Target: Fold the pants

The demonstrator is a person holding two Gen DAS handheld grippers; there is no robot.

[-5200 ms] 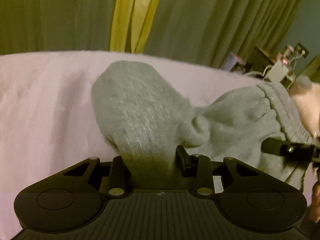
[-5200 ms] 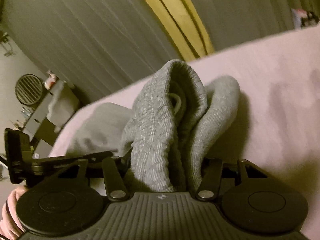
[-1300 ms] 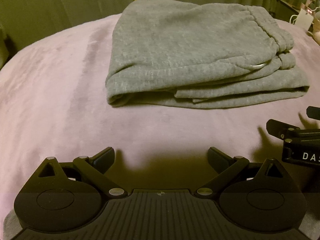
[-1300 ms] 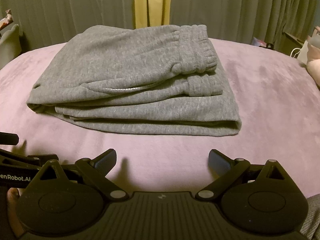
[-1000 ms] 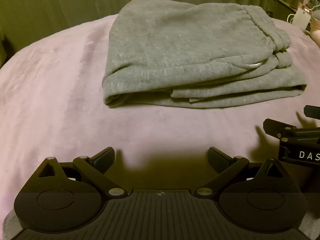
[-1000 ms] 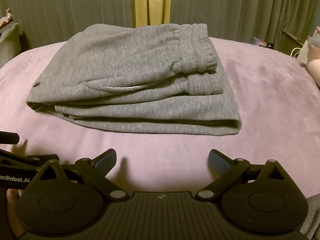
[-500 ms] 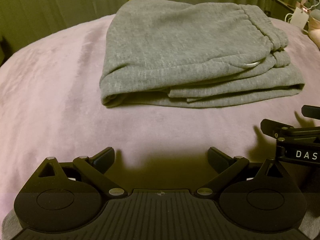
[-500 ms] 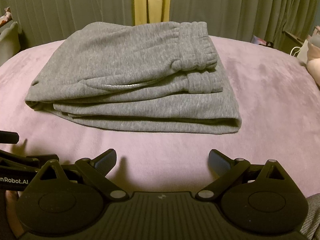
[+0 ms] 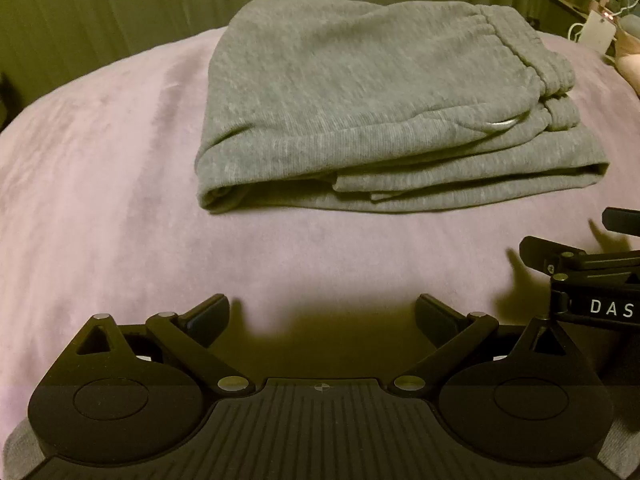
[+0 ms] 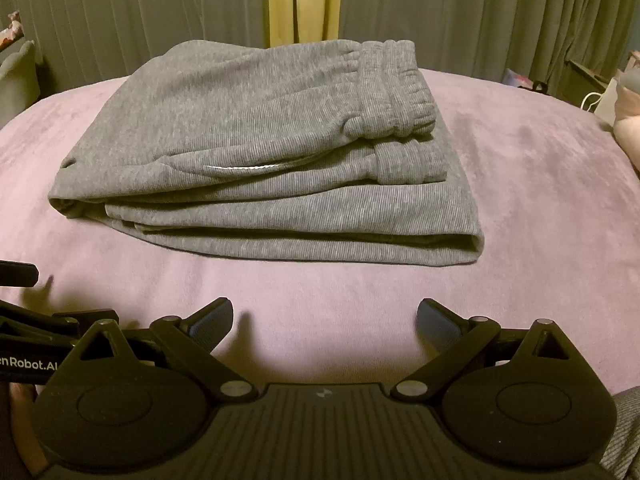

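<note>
2 wrist views take in the same folded grey pants (image 9: 384, 92), which lie in a flat stack of layers on a mauve blanket (image 9: 100, 184), well ahead of both grippers and touched by neither. The left gripper (image 9: 322, 314) hovers low over the blanket with its jaws spread wide and nothing between them; the right gripper (image 10: 325, 316) is likewise spread wide and empty, near the front edge of the stack. The left view shows the rounded fold at the stack's left end, which opens toward the camera like a tube, and it catches the right gripper (image 9: 580, 256) from the side at its right edge, with the letters "DAS" on its body. The right view shows more of the gathered elastic waistband (image 10: 394, 88) on top at the right, a pale drawcord (image 10: 240, 168) peeping from under the top layer, and the closed fold at the stack's right corner; at its left edge sits the left gripper (image 10: 32, 320), with printed lettering and a bit of the person's hand (image 10: 20, 394) below. Behind the bed hang grey-green curtains (image 10: 140, 12) with a yellow strip (image 10: 304, 0) between them.
</note>
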